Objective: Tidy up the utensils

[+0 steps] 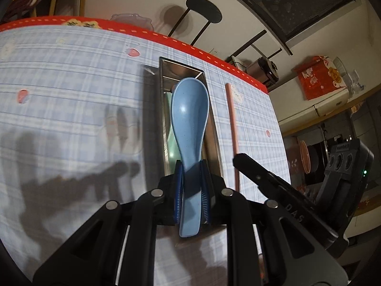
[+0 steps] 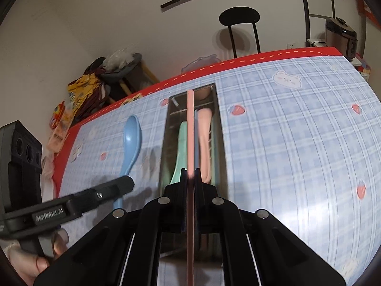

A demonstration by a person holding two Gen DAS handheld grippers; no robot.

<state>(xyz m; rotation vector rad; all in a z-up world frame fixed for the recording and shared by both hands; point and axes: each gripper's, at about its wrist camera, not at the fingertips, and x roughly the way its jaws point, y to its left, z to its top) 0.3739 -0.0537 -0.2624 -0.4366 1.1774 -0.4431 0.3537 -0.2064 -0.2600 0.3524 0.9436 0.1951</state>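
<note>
Above the narrow stainless-steel utensil tray [image 1: 215, 143] on the table [image 1: 71, 95]: left hand-held gripper [image 1: 192, 186] clamping light, stiff blue plastic spoon [image 1: 189, 119] mid-handle; right hand-held gripper [image 2: 190, 178] pinching slim, slippery pink chopstick [image 2: 190, 131].

A pink chopstick [image 2: 190, 128] is clamped in the right tool [image 2: 190, 178] above a steel tray [image 2: 220, 128] on the desk [image 2: 297, 143]; a blue spoon [image 2: 131, 143] is gripped by the left tool [image 2: 123, 186].

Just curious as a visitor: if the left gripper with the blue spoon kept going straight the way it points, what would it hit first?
Probably the metal tray, with the blue spoon arriving before the left gripper; depth is uncertain.
</note>
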